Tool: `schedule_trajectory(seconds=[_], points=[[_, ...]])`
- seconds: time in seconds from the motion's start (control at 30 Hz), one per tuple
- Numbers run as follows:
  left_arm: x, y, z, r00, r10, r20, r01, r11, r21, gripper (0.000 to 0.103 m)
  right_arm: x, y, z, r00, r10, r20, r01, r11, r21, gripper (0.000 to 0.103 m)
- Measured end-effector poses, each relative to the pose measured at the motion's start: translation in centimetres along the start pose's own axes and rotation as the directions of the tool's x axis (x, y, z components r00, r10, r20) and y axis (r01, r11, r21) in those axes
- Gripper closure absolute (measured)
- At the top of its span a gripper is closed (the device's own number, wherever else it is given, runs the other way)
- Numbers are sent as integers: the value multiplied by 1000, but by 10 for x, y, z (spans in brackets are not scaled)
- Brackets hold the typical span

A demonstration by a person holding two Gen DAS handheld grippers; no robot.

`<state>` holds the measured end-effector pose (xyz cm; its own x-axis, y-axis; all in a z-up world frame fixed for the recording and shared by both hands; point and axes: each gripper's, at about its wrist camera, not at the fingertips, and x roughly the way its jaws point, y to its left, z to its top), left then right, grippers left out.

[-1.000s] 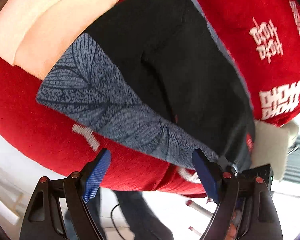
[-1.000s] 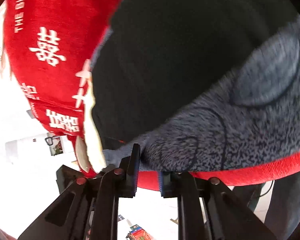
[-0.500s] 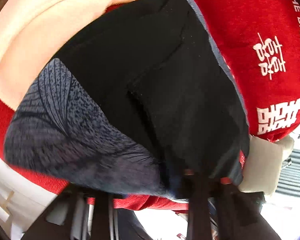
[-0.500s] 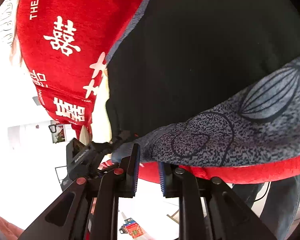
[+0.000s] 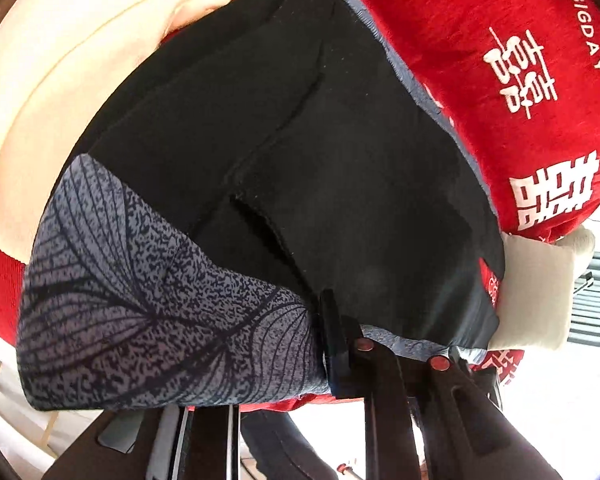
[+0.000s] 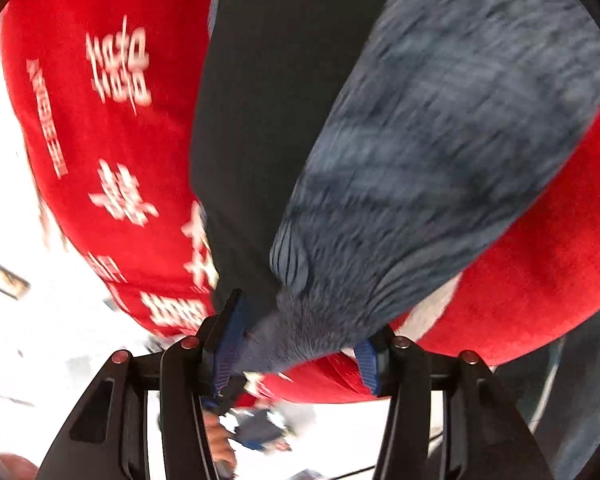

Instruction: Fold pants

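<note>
My left claw [image 5: 324,344] is clenched on the near edge of the pants [image 5: 320,184], its near finger buried under the grey leaf-print cloth, so only one black finger [image 5: 334,344] shows. The pants lie spread on a red blanket [image 5: 500,32], black side up with the printed hem turned over toward me.

The left view is sharp: a seam down the black cloth, a cream sheet [image 5: 52,92] on the far side, and a white pillow [image 5: 536,292] just beside the pants' right corner. The right view is blurred and shows none of those; there my right claw [image 6: 296,352] stands spread wide, blue pads [image 6: 366,364] apart, with a bunched grey fold of the pants [image 6: 440,152] sagging between them, not pinched.

On the blanket I read "BIGDAY" [image 5: 588,44] in white beside white double-happiness characters [image 5: 520,76]; in the right view the writing is too smeared to read.

The fold hides most of the space ahead of both claws.
</note>
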<state>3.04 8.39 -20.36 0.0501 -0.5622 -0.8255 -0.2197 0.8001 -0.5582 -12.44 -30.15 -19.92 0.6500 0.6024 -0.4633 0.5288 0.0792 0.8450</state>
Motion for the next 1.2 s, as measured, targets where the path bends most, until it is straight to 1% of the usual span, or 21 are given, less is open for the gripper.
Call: schedule_trajectory(seconds=[0.03, 0.07, 0.1, 0.13, 0.17, 0.2, 0.3, 0.37, 0.43, 0.5, 0.57, 0.6, 0.67, 0.73, 0.83, 0.9, 0.97, 1.0, 1.03, 1.13, 1.2], points=[[-1, 1, 0, 1000, 3, 0, -3, 1000, 2, 83, -2, -1, 2, 1000, -21, 8, 21, 999, 31, 86], [-4, -1, 0, 1000, 1, 1, -1, 1000, 7, 83, -4, 1, 2, 998, -66, 18, 65, 997, 47, 95], [-9, -5, 0, 1000, 0, 9, 0, 1000, 20, 83, -7, 11, 2, 993, -115, 24, 114, 993, 24, 95], [-14, -9, 1, 1000, 1, 17, -2, 1000, 31, 83, -8, 24, 1, 990, -139, 25, 139, 990, -21, 95], [-19, -13, 3, 1000, -3, 23, 2, 999, 37, 83, -10, 41, 0, 985, -170, 25, 171, 981, -87, 96], [-24, -18, 5, 999, -12, 32, 10, 999, 41, 83, -12, 65, -1, 977, -209, 30, 211, 960, -184, 96], [-41, -37, 15, 998, -39, 54, 36, 998, 48, 83, -15, 121, 6, 970, -243, 24, 236, 906, -351, 96], [-49, -50, 25, 996, -54, 71, 50, 998, 50, 83, -14, 148, 20, 967, -254, 9, 235, 882, -409, 96], [-56, -65, 41, 992, -69, 102, 64, 996, 54, 83, -5, 180, 40, 963, -269, -12, 233, 855, -464, 96], [-62, -79, 59, 988, -81, 134, 73, 995, 60, 83, 13, 210, 66, 956, -290, -33, 234, 829, -508, 96], [-59, -93, 82, 984, -81, 160, 71, 995, 67, 83, 32, 226, 86, 949, -311, -56, 239, 822, -516, 96], [-54, -99, 95, 983, -81, 165, 70, 995, 69, 83, 43, 233, 105, 943, -324, -71, 245, 825, -509, 96], [-40, -111, 125, 982, -70, 177, 58, 995, 77, 83, 64, 243, 133, 931, -354, -91, 266, 828, -493, 95], [-22, -118, 152, 982, -48, 183, 33, 996, 85, 83, 86, 243, 162, 916, -384, -115, 286, 827, -483, 95], [9, -117, 188, 982, 1, 187, -19, 996, 91, 83, 126, 238, 203, 887, -433, -161, 316, 823, -472, 95], [31, -110, 206, 983, 43, 178, -57, 995, 76, 83, 152, 232, 225, 868, -460, -187, 330, 816, -474, 95], [47, -102, 217, 985, 70, 159, -79, 996, 48, 83, 170, 225, 238, 855, -476, -206, 333, 808, -486, 95], [52, -97, 221, 985, 71, 155, -76, 997, 28, 83, 180, 222, 244, 847, -488, -210, 338, 800, -495, 95], [52, -95, 222, 985, 70, 155, -73, 997, 16, 83, 184, 219, 245, 845, -489, -214, 337, 800, -496, 95], [41, -101, 219, 986, 87, 145, -92, 995, 30, 80, 188, 218, 252, 847, -469, -252, 302, 814, -497, 95], [25, -110, 212, 983, 102, 151, -111, 992, 52, 78, 185, 222, 252, 842, -463, -278, 284, 817, -502, 93]])
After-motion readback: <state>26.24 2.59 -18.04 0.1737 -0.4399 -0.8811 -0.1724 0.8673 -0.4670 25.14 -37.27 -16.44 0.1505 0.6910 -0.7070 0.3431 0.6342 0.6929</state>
